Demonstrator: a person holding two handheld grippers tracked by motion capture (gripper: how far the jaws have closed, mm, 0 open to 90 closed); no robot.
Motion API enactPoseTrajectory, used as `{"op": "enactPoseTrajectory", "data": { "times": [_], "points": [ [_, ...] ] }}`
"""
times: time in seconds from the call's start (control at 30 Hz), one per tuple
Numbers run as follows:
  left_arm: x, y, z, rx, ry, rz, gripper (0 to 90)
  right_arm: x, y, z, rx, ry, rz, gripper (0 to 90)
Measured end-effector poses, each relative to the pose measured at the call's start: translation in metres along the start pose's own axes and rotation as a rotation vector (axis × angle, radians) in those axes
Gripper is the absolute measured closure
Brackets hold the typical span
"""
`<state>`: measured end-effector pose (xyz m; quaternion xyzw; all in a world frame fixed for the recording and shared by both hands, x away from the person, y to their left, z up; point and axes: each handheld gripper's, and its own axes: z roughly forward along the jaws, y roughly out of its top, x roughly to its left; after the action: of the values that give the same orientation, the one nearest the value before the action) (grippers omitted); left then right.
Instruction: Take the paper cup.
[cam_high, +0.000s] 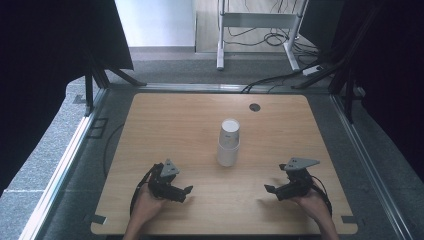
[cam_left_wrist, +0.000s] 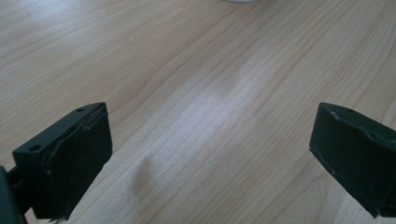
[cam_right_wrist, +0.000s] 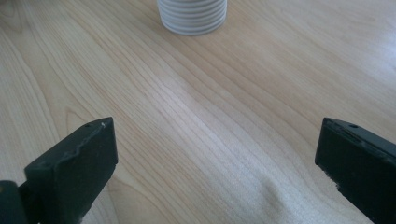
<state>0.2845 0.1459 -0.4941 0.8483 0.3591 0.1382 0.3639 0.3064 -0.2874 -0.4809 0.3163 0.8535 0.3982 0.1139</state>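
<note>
At the middle of the light wooden table (cam_high: 165, 120) the stack of white paper cups (cam_high: 228, 142) stands untouched, well apart from the left gripper (cam_high: 186, 192) and right gripper (cam_high: 270, 190), both wide open and empty, so all handling seems yet to begin.

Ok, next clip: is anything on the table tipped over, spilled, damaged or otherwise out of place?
Nothing stands out. The stack of white paper cups stands upside down and straight at the middle of the wooden table, with no spill round it. The left gripper and right gripper sit open on either side, apart from it.
</note>
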Motion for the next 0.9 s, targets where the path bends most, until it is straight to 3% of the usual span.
{"op": "enactPoseTrajectory", "data": {
  "times": [0.3, 0.47, 0.9],
  "points": [
    [0.002, 0.009, -0.004, -0.014, -0.013, -0.001, 0.0, 0.003, 0.01, -0.005, -0.012, 0.002, -0.038, 0.0],
    [0.001, 0.019, -0.003, -0.019, -0.009, 0.022, 0.0, 0.004, 0.017, -0.004, -0.015, 0.024, -0.056, 0.0],
    [0.002, 0.04, 0.003, -0.03, -0.037, 0.039, 0.0, 0.002, 0.032, -0.003, -0.006, 0.048, -0.041, 0.0]
  ]
}}
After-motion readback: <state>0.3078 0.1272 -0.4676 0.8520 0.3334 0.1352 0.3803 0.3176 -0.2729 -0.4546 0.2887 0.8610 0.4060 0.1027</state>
